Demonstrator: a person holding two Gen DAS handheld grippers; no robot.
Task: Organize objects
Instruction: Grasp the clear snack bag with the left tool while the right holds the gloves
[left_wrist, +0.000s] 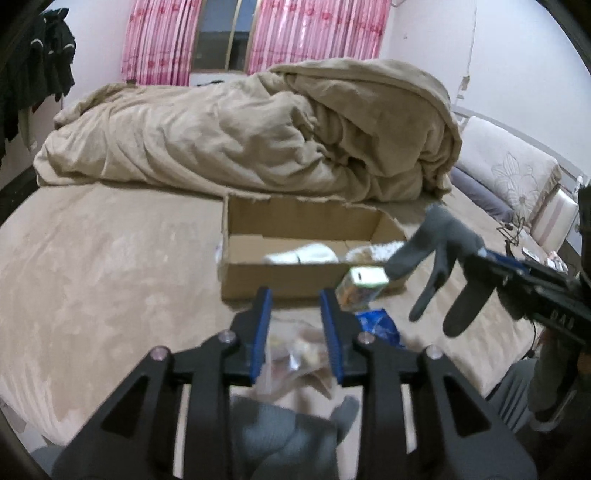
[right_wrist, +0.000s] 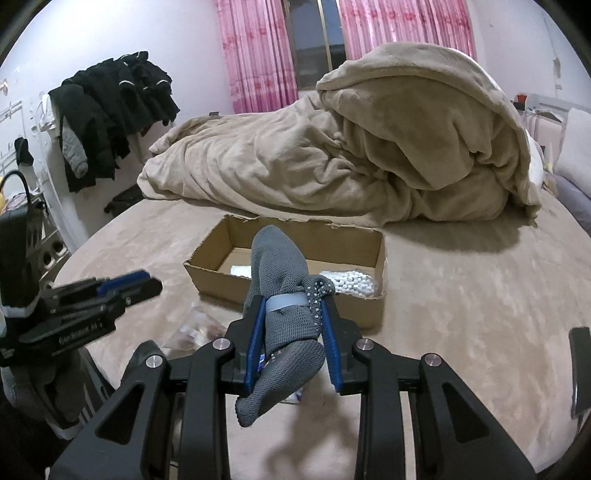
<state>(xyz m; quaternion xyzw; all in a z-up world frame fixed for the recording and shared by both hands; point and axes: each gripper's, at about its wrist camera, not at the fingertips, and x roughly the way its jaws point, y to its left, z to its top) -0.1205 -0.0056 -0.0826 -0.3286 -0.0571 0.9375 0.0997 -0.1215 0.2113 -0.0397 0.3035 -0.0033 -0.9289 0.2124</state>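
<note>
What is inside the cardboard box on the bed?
Inside the cardboard box: a white soft item and a packet of small white pieces. The near wall and the held gray glove cover the rest of the floor.

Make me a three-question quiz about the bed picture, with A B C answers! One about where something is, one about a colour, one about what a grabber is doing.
1. Where is the cardboard box?
A. on the bed
B. on the floor
C. on a chair

2. What colour are the curtains?
A. green
B. pink
C. yellow

3. What is the right gripper doing?
A. hanging open with nothing in it
B. squeezing the grey glove
C. holding a juice carton

Answers: 1 A, the box sits on the tan bedcover in front of the heaped blanket. 2 B, they are pink. 3 B, the glove is clamped between its fingers.
</note>
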